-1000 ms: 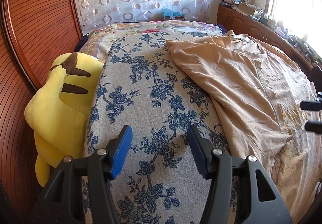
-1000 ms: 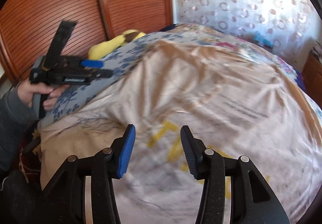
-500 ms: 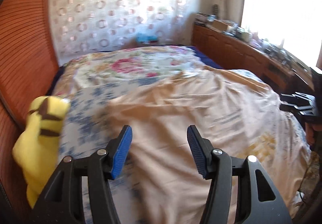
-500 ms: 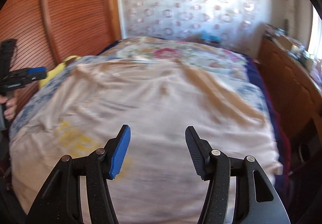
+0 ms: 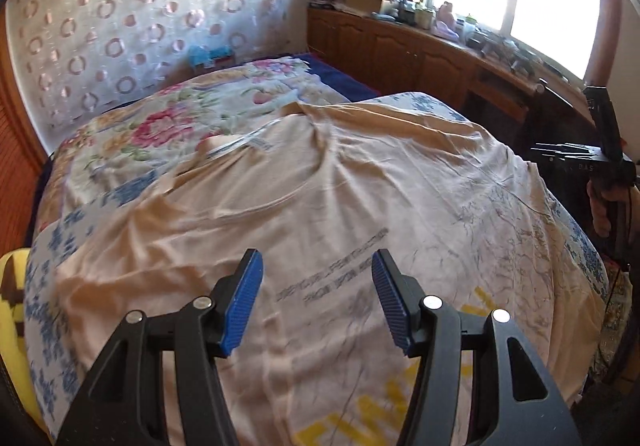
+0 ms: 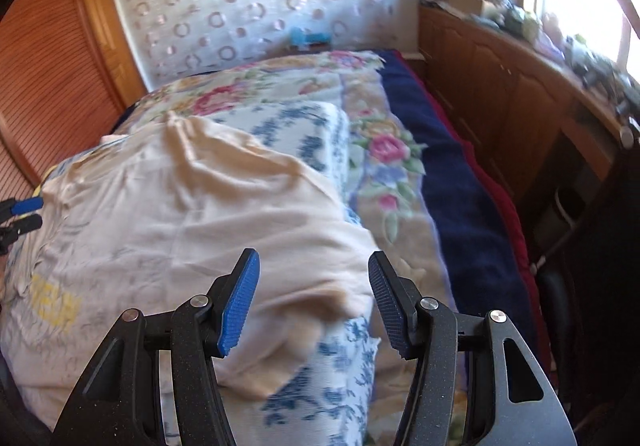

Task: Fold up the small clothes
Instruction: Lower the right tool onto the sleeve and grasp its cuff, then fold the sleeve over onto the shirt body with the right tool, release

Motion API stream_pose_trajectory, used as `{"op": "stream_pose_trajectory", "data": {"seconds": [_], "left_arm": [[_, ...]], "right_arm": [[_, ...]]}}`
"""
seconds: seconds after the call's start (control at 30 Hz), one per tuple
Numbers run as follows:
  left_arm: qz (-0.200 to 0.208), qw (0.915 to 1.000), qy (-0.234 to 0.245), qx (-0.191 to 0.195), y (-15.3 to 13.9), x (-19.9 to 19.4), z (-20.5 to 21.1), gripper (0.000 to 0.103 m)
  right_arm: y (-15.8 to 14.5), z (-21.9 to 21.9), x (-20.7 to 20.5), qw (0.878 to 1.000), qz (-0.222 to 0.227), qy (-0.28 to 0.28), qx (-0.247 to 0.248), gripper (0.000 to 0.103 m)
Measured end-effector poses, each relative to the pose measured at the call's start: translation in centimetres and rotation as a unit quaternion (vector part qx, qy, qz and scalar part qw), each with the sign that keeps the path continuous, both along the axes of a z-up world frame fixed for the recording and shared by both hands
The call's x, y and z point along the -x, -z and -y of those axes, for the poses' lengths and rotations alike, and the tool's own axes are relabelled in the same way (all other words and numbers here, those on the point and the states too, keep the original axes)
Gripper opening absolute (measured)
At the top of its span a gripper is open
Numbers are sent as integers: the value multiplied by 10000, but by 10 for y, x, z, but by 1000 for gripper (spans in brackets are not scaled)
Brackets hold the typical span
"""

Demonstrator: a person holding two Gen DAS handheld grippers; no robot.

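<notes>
Beige cotton, a shirt (image 5: 328,213) with grey lettering and a yellow print, is spread flat over a blue-flowered cover (image 6: 320,386) on the bed (image 6: 460,205). In the left wrist view the left claw (image 5: 316,298) is seen released, its blue pads well apart and grasping nothing, with the cloth lying directly below and ahead at 12 o'clock; the neckline is found toward 11 o'clock and the printed hem end toward 5 o'clock, so the long axis of the shirt is judged to run roughly from 11 to 5. In the right wrist view the right claw (image 6: 312,298) is likewise released and empty, and the near edge of the shirt, probably a sleeve or side seam, lies just beneath it at 12 o'clock, the body stretching away to 9 and 10 o'clock. The right claw is judged the nearer to a graspable edge; the left one hovers over the middle of the garment. Whether either claw touches the cloth cannot be told. The cloth under the right claw is blurred, so the exact run of the edge is hard to make out. The hem is cut off at the lower frame, and the far sleeve is hidden in folds.
</notes>
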State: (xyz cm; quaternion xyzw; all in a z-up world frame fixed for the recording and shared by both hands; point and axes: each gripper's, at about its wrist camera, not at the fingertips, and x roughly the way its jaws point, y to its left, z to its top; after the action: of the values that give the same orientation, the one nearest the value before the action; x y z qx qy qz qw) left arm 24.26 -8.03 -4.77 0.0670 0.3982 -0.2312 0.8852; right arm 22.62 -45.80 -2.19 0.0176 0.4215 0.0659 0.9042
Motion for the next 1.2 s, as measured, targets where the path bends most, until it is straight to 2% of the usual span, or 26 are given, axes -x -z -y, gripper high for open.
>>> {"op": "stream_pose_trajectory", "data": {"seconds": [0.2,0.4,0.47,0.57,0.63,0.7,0.73,0.87,1.0,1.07,1.2], "left_arm": [[-300,9995,116,-37,17,-17,19,57],[-593,9981,177,-67,35,-23,27,57],[-523,9984,168,-114,37,-22,30,57],[-256,9987,205,-378,39,-16,38,57],[-80,9993,216,-296,42,-11,38,57],[-66,9992,220,-314,42,-11,39,58],[-83,9993,220,-291,42,-12,39,58],[-78,9993,218,-301,41,-9,41,58],[-79,9993,218,-297,41,-8,43,58],[-77,9993,217,-300,40,-8,44,58],[-82,9993,217,-292,40,-8,44,58]], "right_arm": [[16,24,-1,9979,-369,292,-438,58],[23,27,-4,9939,-731,401,-727,58],[23,28,-5,9930,-769,429,-790,58],[25,25,-6,9913,-833,417,-931,58],[25,24,-6,9904,-851,417,-1004,56],[25,24,-6,9890,-869,379,-1137,45],[24,23,-6,9890,-873,352,-1141,43],[17,17,-7,9914,-828,248,-983,19],[10,6,-8,9963,-712,227,-427,6],[6,-4,-9,9976,-676,120,-11,5],[-11,-17,-10,9990,-374,-12,242,4]]}}
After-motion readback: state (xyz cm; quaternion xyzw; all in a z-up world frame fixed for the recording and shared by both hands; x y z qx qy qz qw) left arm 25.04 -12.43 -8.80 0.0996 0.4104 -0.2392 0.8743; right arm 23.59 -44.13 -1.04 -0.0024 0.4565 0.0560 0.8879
